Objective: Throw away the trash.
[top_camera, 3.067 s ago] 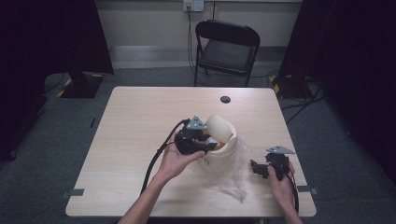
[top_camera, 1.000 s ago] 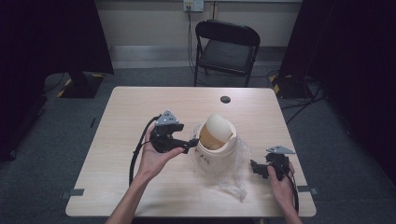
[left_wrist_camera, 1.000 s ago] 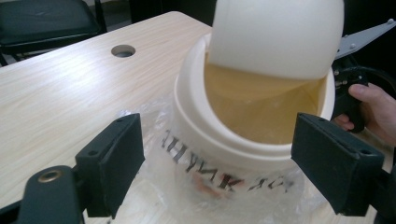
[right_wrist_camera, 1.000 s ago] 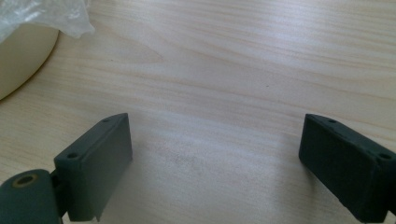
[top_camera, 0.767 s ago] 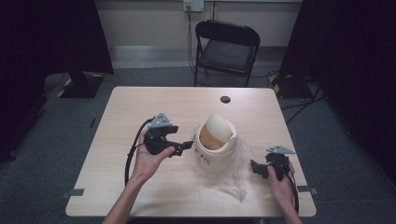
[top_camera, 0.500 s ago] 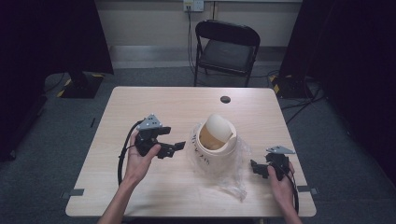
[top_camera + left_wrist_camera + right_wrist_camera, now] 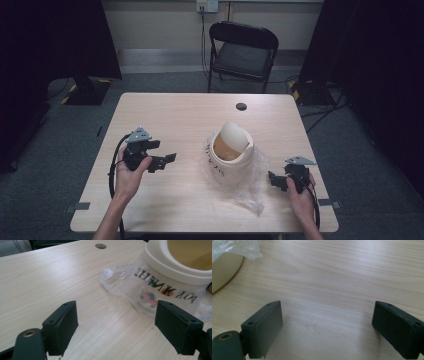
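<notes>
Cream-coloured swing-lid bin (image 7: 231, 152) stands mid-surface (image 7: 170, 115), its clear plastic liner (image 7: 250, 187) loose around the base. Left gripper (image 7: 162, 161) has drawn well away to the left, jaws wide and empty; right gripper (image 7: 275, 181) rests wide beside the liner. Bagging seems finished or paused.

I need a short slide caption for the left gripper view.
Open left gripper facing a cream bin wrapped in a clear plastic bag.
</notes>
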Tool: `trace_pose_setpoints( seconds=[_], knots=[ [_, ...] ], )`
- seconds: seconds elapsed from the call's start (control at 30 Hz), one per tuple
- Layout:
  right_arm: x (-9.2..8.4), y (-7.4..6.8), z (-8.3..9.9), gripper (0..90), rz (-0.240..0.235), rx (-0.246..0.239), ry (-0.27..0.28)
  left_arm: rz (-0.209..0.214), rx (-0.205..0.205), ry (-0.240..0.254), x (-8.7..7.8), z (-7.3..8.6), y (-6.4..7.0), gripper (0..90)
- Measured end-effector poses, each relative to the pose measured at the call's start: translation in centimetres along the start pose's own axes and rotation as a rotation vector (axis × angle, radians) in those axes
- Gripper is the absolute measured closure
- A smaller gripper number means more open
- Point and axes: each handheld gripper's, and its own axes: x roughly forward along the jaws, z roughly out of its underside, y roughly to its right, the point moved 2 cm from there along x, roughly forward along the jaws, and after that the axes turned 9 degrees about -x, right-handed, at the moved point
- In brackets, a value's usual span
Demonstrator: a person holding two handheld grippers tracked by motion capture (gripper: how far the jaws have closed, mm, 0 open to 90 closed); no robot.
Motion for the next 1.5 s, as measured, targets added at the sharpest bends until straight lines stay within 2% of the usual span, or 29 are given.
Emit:
trace_pose_setpoints(
  seconds=[0.1,0.37,0.5,0.63,0.8,0.83,0.9,1.0,1.1,1.27,1.43,1.5],
  knots=[
    [0.0,0.0,0.0,8.9,0.0,0.0,0.0,-0.015,-0.026,0.011,-0.5,0.6,-0.9,18.4],
    [0.0,0.0,0.0,8.9,0.0,0.0,0.0,-0.096,-0.044,-0.009,-1.6,2.4,-3.1,18.4],
    [0.0,0.0,0.0,8.9,0.0,0.0,0.0,-0.114,-0.098,-0.008,-2.2,3.8,-4.6,18.3],
    [0.0,0.0,0.0,8.9,0.0,0.0,0.0,-0.129,-0.117,0.007,-3.0,4.9,-5.4,18.4],
    [0.0,0.0,0.0,8.9,0.0,0.0,0.0,-0.193,-0.126,-0.041,-3.3,6.4,-6.8,18.3],
    [0.0,0.0,0.0,8.9,0.0,0.0,0.0,-0.223,-0.12,-0.058,-3.3,6.9,-7.1,18.4],
    [0.0,0.0,0.0,8.9,0.0,0.001,0.0,-0.221,-0.144,-0.064,-3.2,7.7,-7.6,18.4],
    [0.0,0.0,0.0,8.9,0.0,0.0,0.0,-0.252,-0.164,-0.087,-3.0,9.0,-8.5,18.4],
    [0.0,0.0,0.0,8.9,0.0,0.001,0.0,-0.266,-0.186,-0.099,-3.0,9.9,-9.3,18.4],
    [0.0,0.0,0.0,8.9,0.0,0.001,0.0,-0.278,-0.211,-0.118,-2.7,10.9,-10.0,18.4],
    [0.0,0.0,0.0,8.9,0.002,0.002,0.001,-0.295,-0.199,-0.141,-2.3,11.7,-10.3,18.4],
    [0.0,0.0,0.0,8.9,0.002,0.002,0.001,-0.305,-0.194,-0.125,-2.1,12.0,-10.2,17.9]
  ],
)
